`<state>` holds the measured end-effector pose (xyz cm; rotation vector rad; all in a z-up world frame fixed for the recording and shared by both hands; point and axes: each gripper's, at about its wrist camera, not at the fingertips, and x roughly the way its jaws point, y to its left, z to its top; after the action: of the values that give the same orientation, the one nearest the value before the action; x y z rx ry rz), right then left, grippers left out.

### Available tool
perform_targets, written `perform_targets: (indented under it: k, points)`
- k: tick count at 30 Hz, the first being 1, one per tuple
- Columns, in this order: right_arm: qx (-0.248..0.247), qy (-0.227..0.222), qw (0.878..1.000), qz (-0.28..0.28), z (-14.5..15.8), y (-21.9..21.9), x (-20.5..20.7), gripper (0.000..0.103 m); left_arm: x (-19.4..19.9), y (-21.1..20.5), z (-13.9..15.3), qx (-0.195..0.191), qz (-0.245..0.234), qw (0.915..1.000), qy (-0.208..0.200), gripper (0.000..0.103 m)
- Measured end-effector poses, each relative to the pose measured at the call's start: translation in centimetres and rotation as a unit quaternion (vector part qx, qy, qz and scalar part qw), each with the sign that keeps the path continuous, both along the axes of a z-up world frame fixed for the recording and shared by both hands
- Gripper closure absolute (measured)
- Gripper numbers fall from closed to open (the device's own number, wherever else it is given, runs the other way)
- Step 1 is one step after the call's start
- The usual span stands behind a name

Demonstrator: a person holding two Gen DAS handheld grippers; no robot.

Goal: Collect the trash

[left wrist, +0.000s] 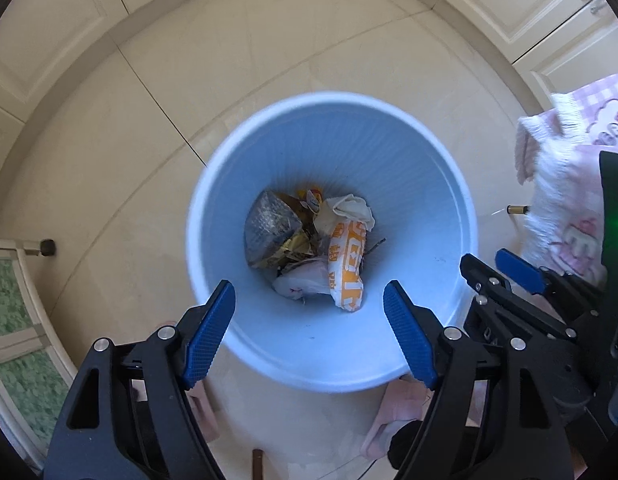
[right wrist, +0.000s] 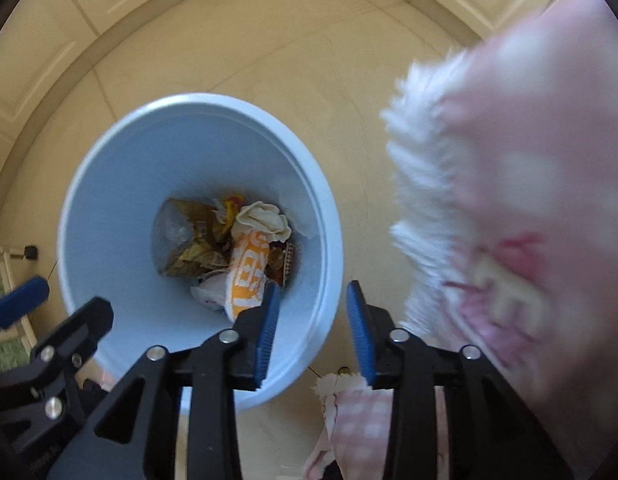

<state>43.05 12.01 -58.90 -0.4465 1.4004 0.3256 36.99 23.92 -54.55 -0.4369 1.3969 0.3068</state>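
Left wrist view shows my left gripper spread empty above the blue bin, wrappers already inside, right gripper also released, so next I seek remaining trash.

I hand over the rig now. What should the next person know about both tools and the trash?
Left tool: open, empty, above the blue bin.
Right tool: open, empty, over the bin's near rim, next to the pink fluffy cloth.
Done: an orange-white wrapper, a crumpled tissue, a silver-gold foil pack and other scraps lie at the bin's bottom.
Left: a small brown item lies on the floor beside the cloth; possibly trash, check it.
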Motion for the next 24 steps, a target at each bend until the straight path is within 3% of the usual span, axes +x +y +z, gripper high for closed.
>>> perform_targets:
  k: [5,12,17,24]
  points:
    - [0.014,-0.027,0.999,0.022,5.2,1.1,-2.3,0.063,-1.7,0.9,4.3,0.016,-0.004,0.9996,-0.021,0.029]
    - [0.044,-0.091,0.994,0.048,15.1,2.5,-6.6,0.061,-6.0,1.7,14.0,0.069,-0.006,0.9943,-0.081,0.029]
    - [0.071,-0.163,0.983,0.055,24.3,1.7,-10.8,0.059,-9.6,1.3,21.6,0.095,0.002,0.9841,-0.150,0.029]
    - [0.103,-0.257,0.960,0.049,35.6,-2.3,-16.8,0.056,-14.4,-1.1,31.6,0.127,-0.008,0.9592,-0.252,0.025]
